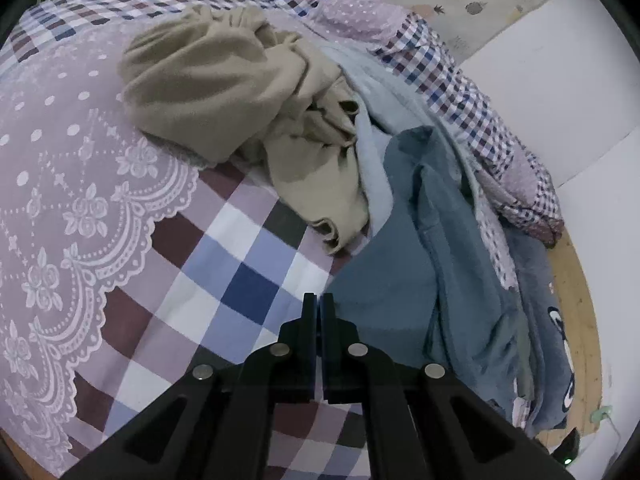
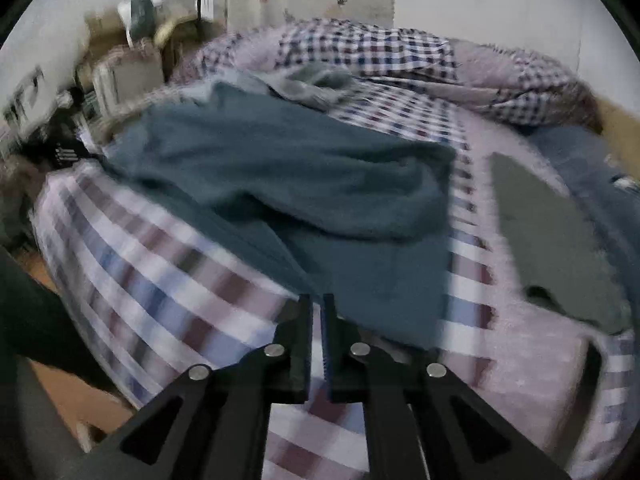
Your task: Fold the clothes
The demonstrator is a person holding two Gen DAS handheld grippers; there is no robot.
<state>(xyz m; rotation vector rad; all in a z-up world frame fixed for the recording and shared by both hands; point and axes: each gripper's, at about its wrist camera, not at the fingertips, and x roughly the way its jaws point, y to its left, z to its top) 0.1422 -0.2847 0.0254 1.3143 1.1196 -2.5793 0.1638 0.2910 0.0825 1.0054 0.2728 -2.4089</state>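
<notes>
On the bed [image 1: 240,288], your teal garment [image 1: 384,288] and beige garment [image 1: 208,92] lie unfolded; left gripper [image 1: 319,300] and right gripper [image 2: 317,300] jaws nearly closed, empty.

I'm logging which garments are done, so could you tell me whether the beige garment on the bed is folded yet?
Not folded. The beige garment lies bunched in a rumpled heap, with twisted creases and a loose end trailing toward the teal garment.
</notes>
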